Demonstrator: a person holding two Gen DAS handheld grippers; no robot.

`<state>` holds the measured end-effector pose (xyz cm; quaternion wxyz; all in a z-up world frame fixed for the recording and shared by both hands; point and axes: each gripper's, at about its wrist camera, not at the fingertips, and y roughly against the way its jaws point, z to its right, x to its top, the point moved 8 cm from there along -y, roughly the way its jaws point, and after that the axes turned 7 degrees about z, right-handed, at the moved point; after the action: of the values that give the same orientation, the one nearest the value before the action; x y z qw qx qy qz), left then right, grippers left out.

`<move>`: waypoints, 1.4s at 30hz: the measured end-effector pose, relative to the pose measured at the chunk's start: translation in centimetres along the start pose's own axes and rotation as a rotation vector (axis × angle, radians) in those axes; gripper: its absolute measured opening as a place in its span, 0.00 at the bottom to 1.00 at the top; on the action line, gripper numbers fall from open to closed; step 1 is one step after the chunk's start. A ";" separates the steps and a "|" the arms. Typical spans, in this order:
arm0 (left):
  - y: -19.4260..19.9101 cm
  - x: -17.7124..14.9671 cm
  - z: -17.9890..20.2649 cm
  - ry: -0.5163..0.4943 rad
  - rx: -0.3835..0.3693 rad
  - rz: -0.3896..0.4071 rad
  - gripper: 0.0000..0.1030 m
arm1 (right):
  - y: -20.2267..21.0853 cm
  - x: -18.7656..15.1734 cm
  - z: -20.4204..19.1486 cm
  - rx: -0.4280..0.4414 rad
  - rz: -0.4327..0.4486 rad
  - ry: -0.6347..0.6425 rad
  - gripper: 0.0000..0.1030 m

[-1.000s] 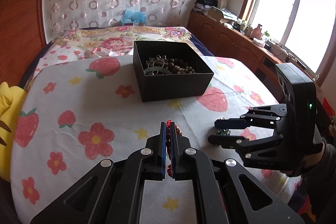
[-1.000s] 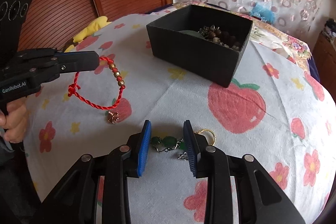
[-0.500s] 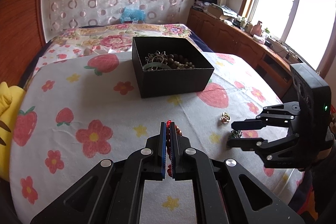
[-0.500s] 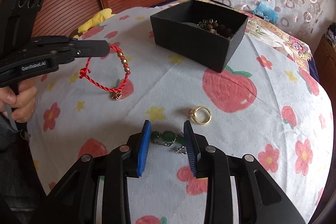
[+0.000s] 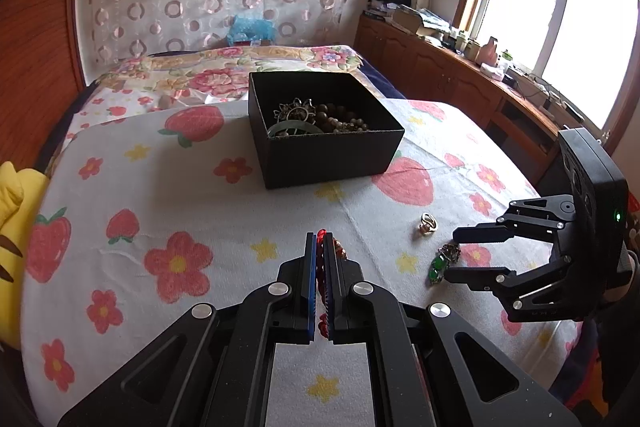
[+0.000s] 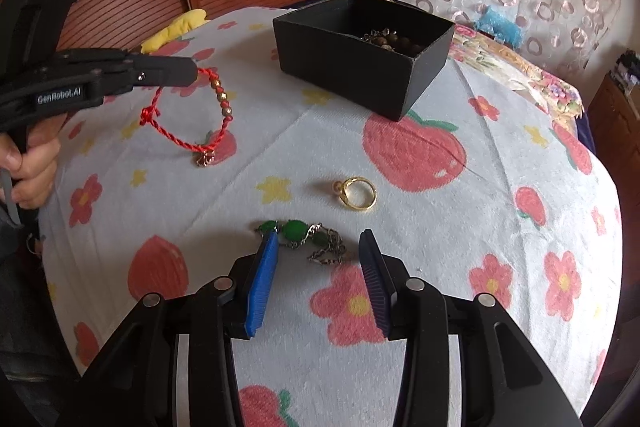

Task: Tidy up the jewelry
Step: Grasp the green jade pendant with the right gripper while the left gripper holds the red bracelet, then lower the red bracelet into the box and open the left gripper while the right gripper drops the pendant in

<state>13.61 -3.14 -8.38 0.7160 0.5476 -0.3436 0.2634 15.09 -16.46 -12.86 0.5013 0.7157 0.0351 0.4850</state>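
Red twisted-cord bracelet with gold beads and a small gold charm (image 6: pixel 188 119) hanging from the left gripper (image 6: pixel 192 75), pinched tight at the cord, loop dangling over the strawberry-print cloth of the surface (image 6: pixel 460 227), charm close to the cloth; open black cardboard box (image 6: pixel 360 67) further back, already holding brown beads and a silvery piece. Green-stone bracelet on a dark metal chain (image 6: pixel 304 237) lying on the cloth just ahead of the right gripper (image 6: pixel 316 267), its blue pads parted and empty, one green stone just at the left pad's tip, chain bunched between; gold ring (image 6: pixel 358 193) a little beyond, apart from the chain.

Jaws of the right gripper have just been opening, nothing pressed between them.

Likely step: taking up the green-stone bracelet. Best done by lowering straight onto the bunched chain; pads astride the middle stone rather than the loose end; closing fully, since thin links slip easily; keeping clear of the ring; lifting slowly so the tail does not snag the cloth.

Hard to make out: the clasp of the chain; how much cord sits inside the left pads; the box floor, cut off by its near wall; whether the charm touches the cloth.
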 end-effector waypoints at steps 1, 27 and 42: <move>0.0 0.0 0.0 0.001 0.000 -0.001 0.02 | 0.1 -0.1 0.1 -0.014 0.003 0.004 0.35; 0.5 1.7 0.0 -0.006 0.001 0.039 0.02 | 3.4 4.5 1.0 -0.064 0.142 0.005 0.13; 1.1 7.9 0.2 -0.048 0.009 0.144 0.02 | 4.9 12.1 2.7 -0.109 0.244 0.030 0.13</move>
<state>17.62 -3.04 -1.50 0.6842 0.5310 -0.3980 0.3024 21.30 -14.21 -1.29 0.4763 0.6789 -0.0710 0.5543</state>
